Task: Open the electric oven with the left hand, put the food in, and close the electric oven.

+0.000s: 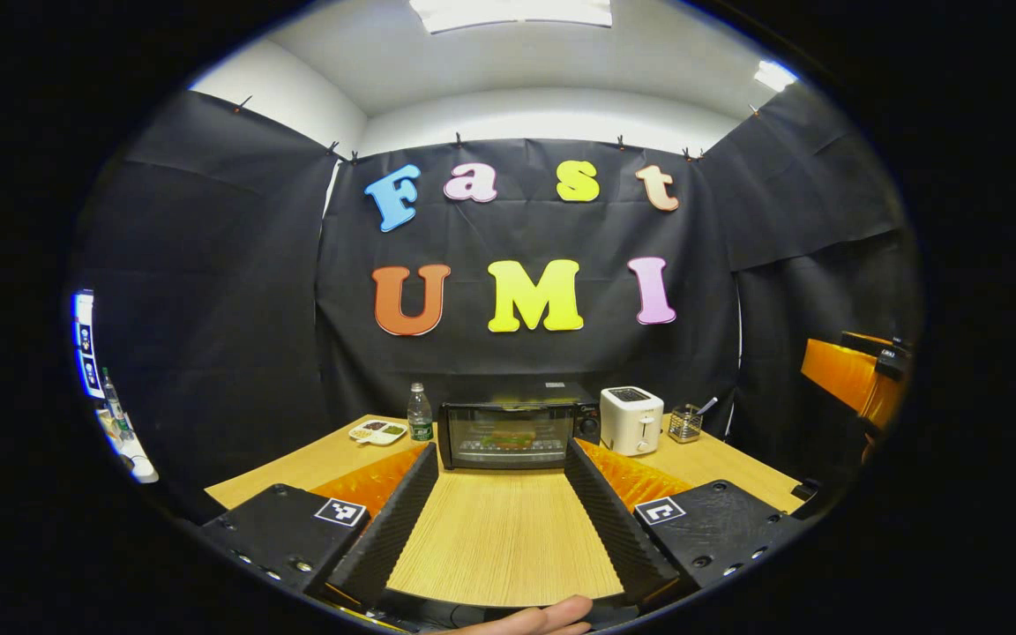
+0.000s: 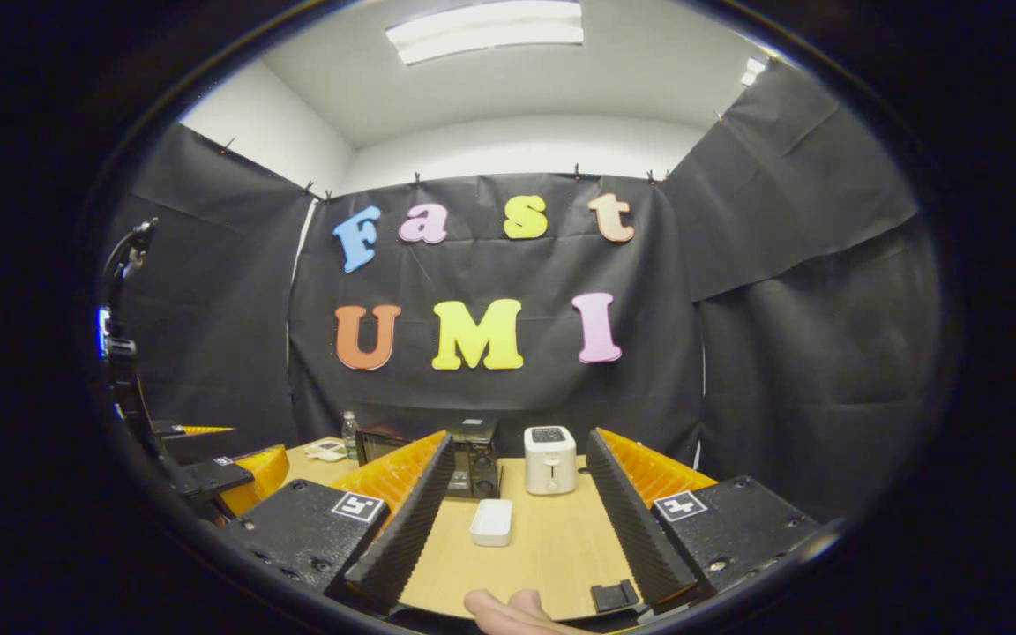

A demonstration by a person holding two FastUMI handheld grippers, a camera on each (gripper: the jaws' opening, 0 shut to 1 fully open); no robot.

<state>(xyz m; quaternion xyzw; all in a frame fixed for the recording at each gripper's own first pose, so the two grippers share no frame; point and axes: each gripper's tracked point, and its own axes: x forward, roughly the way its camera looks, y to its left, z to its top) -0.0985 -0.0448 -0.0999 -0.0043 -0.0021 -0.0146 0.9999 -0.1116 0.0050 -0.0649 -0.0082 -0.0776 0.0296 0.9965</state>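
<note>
- The wooden table (image 1: 508, 529) spreads out in front of me in both views, its bare grain running between my fingers.
- The electric oven (image 1: 515, 432) stands at the far edge of the table against the booth wall, dead ahead in my left gripper view. Its glass door is closed, and something colourful lies inside behind the glass; I cannot tell what it is.
- My left gripper (image 1: 501, 459) hangs over the table, spread wide and holding nothing, well short of the oven.
- My right gripper (image 2: 519, 445) is likewise released and grasping nothing, pointed at the right end of the oven.
- A white toaster (image 1: 631, 420) stands just beside the oven on its right.
- In the right gripper view a small white dish (image 2: 491, 521) sits on the table in front of the oven and toaster, between my fingers but not touched by them.
- A clear water bottle (image 1: 420, 414) stands upright just left of the oven.
- A flat tray with small portions (image 1: 377, 431) lies left of the bottle.
- A small mesh holder (image 1: 685, 423) stands right of the toaster, with something sticking out of it.
</note>
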